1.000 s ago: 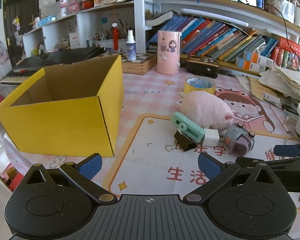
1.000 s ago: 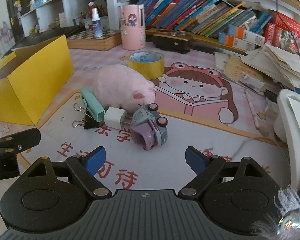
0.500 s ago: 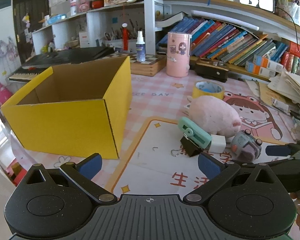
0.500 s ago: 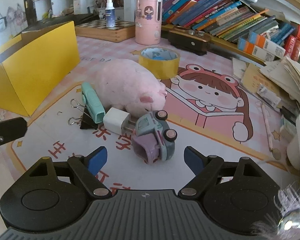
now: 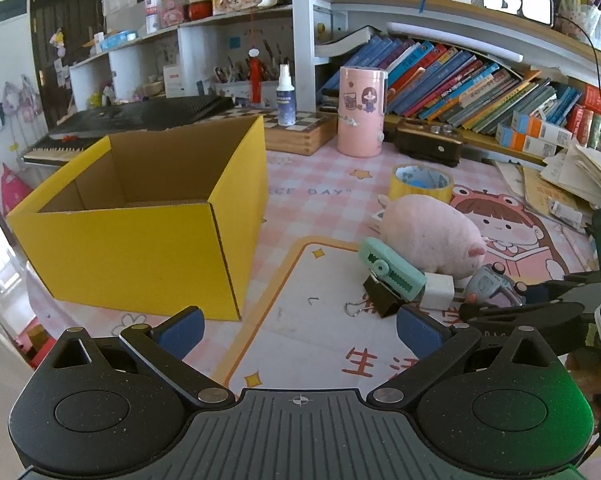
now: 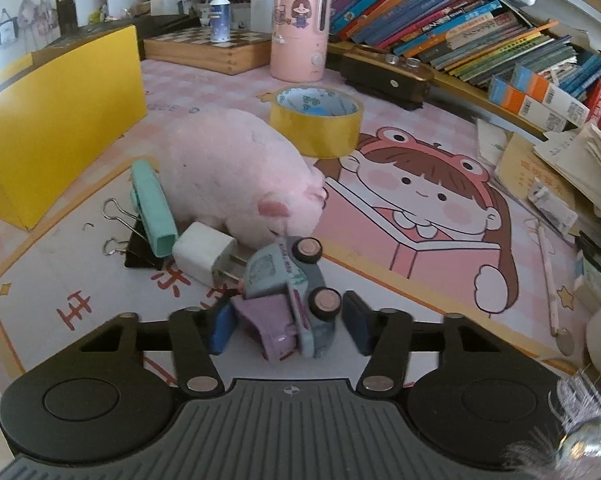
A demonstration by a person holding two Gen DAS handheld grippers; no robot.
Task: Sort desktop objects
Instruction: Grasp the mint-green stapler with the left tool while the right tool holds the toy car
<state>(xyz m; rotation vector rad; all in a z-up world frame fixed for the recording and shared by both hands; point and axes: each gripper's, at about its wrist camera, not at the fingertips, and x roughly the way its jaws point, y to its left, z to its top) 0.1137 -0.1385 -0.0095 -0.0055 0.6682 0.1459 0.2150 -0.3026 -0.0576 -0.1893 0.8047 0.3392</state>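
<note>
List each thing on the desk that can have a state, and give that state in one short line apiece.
Yellow box: open, looks empty.
Toy car: tipped on its side, between the right gripper fingers.
Right gripper: narrowed around the car, contact unclear.
Left gripper: open, holding nothing.
Plush pig: lying on the mat.
Tape roll: lying flat.

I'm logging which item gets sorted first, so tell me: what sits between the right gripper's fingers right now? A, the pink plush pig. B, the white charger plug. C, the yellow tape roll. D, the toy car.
D: in the right wrist view the right gripper has its blue pads on either side of the toy car, which lies on its side; whether they press it yet is unclear.
</note>
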